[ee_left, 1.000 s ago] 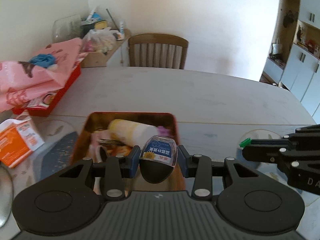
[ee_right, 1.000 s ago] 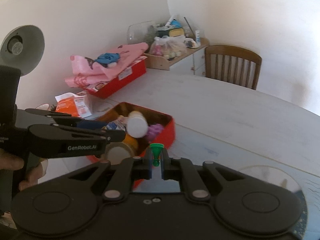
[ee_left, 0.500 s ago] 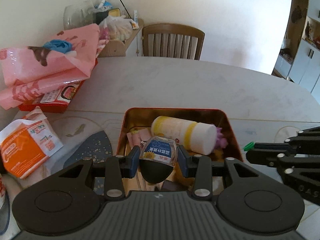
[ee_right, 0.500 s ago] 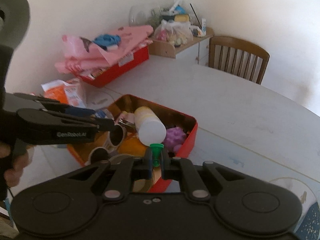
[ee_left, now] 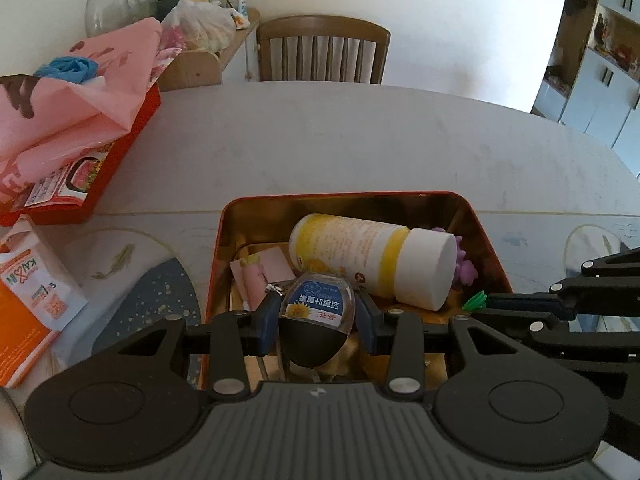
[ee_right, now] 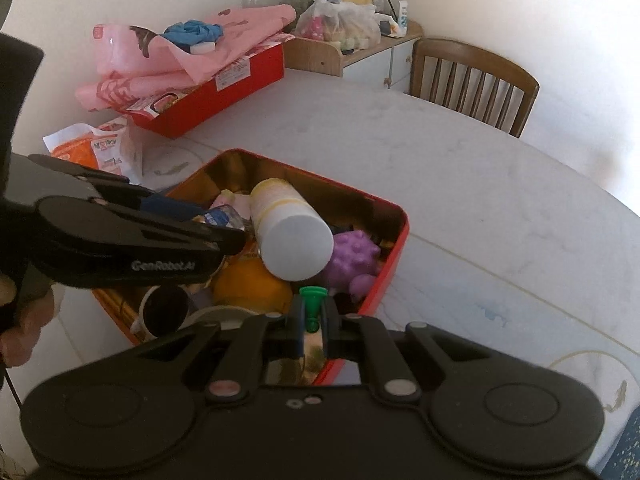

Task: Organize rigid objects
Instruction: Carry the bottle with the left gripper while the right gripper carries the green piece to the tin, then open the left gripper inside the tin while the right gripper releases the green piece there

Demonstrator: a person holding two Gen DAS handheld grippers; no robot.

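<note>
Home dining room, wooden chair (ee_left: 322,50), table (ee_left: 360,144), cluttered shelf (ee_right: 356,46)

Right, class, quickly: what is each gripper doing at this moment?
Left gripper: closed on a small blue-labelled bottle.
Right gripper: closed on a small green piece.

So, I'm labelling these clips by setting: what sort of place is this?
Most likely a home dining room: a large pale table, a wooden chair pushed up to it, and household clutter on a low cabinet.

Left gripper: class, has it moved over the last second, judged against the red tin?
Yes. The left gripper, shut on the small bottle, has moved forward and now sits over the red tin.
</note>
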